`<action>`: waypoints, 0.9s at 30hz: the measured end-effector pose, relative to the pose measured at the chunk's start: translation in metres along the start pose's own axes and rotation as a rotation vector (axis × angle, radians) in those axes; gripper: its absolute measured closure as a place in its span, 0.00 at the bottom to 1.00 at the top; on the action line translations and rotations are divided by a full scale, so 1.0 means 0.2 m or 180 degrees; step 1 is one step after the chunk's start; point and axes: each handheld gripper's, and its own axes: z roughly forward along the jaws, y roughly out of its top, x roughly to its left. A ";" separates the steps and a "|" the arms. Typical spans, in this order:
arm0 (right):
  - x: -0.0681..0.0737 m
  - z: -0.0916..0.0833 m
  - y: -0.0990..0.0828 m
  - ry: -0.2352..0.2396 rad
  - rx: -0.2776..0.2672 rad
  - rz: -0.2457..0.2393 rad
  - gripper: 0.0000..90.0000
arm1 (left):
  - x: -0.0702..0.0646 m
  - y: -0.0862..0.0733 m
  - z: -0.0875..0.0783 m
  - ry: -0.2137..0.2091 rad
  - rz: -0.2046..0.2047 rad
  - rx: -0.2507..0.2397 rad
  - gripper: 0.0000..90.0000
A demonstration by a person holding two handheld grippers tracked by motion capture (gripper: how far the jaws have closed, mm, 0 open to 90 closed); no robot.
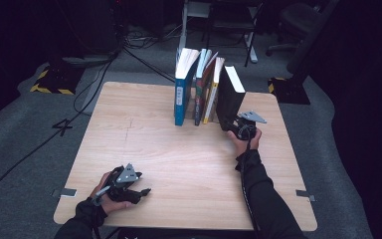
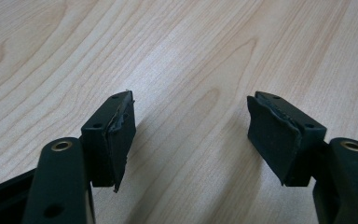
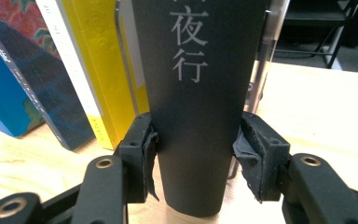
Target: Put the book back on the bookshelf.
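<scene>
Spine of black book [image 3: 198,107] sits clamped inside right claw [image 3: 193,158].

Black book [image 3: 196,93], pale lettering

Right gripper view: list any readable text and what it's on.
"夜行", light grey, reading downward on the spine of the black book held by the right tool; any character above is cut off by the frame.
Dark blue book: faint characters on the spine, too blurred to read.
Yellow book: no readable text.
</scene>
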 end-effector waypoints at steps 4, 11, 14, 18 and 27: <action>0.04 0.01 0.01 -0.0064 0.0010 -0.0078 0.56 | 0.00 0.00 0.00 -0.0001 0.0002 0.0000 0.36; 0.08 0.04 0.04 -0.0174 -0.0019 -0.0021 0.56 | 0.00 0.00 0.00 -0.0002 0.0011 0.0005 0.36; 0.09 0.07 0.04 -0.0218 -0.0006 -0.0021 0.56 | 0.00 0.00 0.00 -0.0006 0.0017 0.0006 0.35; 0.10 0.10 0.05 -0.0261 -0.0006 0.0054 0.56 | 0.00 0.00 0.00 -0.0014 0.0032 0.0004 0.35; 0.12 0.16 0.09 -0.0355 0.0046 0.0079 0.56 | 0.00 0.00 0.00 -0.0016 0.0033 0.0001 0.36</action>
